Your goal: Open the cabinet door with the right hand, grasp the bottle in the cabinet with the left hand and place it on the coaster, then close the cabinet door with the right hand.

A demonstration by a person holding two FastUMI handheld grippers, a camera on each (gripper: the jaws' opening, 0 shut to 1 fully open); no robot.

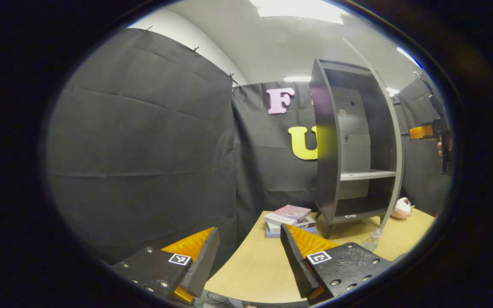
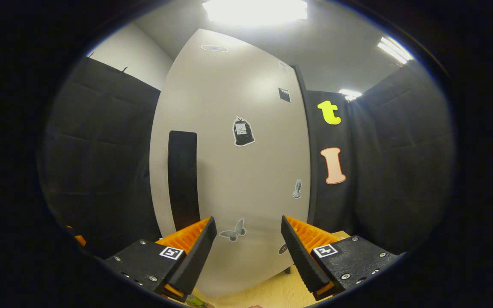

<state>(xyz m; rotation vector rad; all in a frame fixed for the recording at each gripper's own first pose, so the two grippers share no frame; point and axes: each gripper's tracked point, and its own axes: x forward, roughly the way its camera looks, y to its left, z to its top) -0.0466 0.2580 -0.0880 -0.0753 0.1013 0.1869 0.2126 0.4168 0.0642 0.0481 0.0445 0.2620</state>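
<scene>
The dark grey cabinet (image 1: 328,171) stands on the wooden table (image 1: 255,269) with its door (image 1: 396,141) swung open, seen edge-on. Its shelves hold no bottle that I can see. A clear bottle-like thing (image 1: 372,240) stands on the table by the door's lower corner; what it rests on is hidden. My left gripper (image 1: 250,252) is open and holds nothing, well short of the cabinet. In the right gripper view the door's pale outer face (image 2: 246,171) with its black vertical handle (image 2: 182,179) is close ahead. My right gripper (image 2: 248,248) is open, just right of the handle.
A stack of books (image 1: 289,218) lies left of the cabinet's foot. A pink and white soft toy (image 1: 402,208) sits behind the door. The right gripper (image 1: 422,132) and the hand holding it show beyond the door's edge. Black cloth walls surround the table.
</scene>
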